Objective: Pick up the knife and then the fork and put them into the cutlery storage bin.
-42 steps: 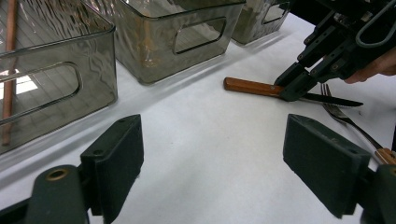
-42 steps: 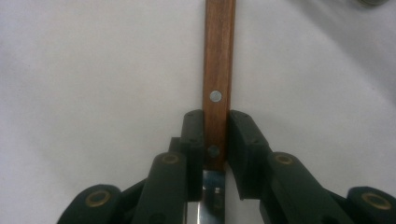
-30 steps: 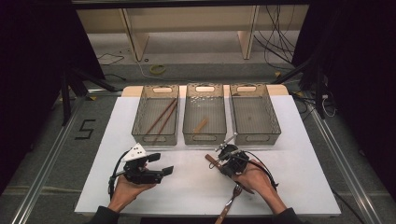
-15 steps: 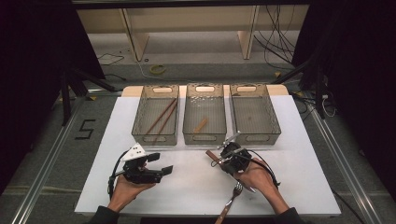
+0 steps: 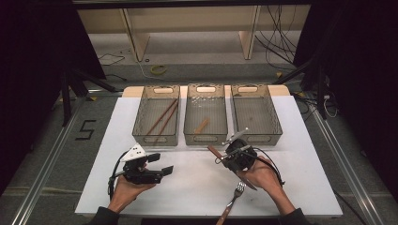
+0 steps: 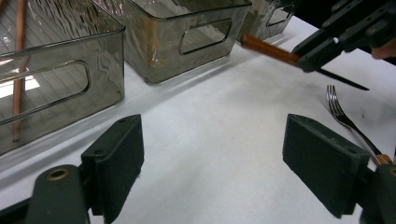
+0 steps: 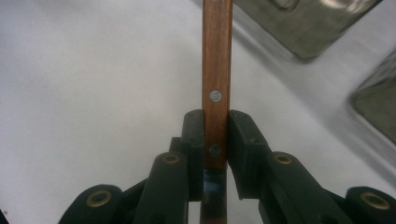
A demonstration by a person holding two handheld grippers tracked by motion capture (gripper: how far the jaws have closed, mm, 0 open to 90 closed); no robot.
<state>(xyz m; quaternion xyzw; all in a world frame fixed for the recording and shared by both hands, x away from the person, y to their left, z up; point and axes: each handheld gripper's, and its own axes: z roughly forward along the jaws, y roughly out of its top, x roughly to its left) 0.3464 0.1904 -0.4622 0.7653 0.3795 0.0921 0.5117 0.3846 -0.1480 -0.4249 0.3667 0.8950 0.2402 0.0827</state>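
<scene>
The work in hand is sorting cutlery into three smoked transparent bins at the upper middle of the high view. The right tool (image 5: 233, 153) is clamped on a knife (image 7: 216, 84) with a wooden handle: in the right gripper view both jaws press on the riveted handle, close to where the dark blade begins. In the high view the knife is held in the centre of the frame, just in front of the gap between the middle bin (image 5: 205, 115) and the right bin (image 5: 256, 112). Its handle points to the upper left and its blade points down to the lower right. In the left gripper view it seems to be lifted off the desk (image 5: 187, 187), with the handle end near the bin fronts.

The left tool (image 5: 160, 171) rests in the lower left of the high view with its jaws wide apart and nothing between them.

As for progress, the left bin (image 5: 156, 116) already holds two long brown sticks, probably chopsticks (image 5: 160, 116), and the middle bin holds one small wooden piece (image 5: 202, 125), too small to identify. The right bin looks empty. A fork (image 5: 233, 199) with a wooden handle lies on the desk at the lower centre, just beside the right hand (image 5: 263, 176). So the job seems to be roughly half done: the knife has to go into a bin, most likely the right one, and then the fork is left.
</scene>
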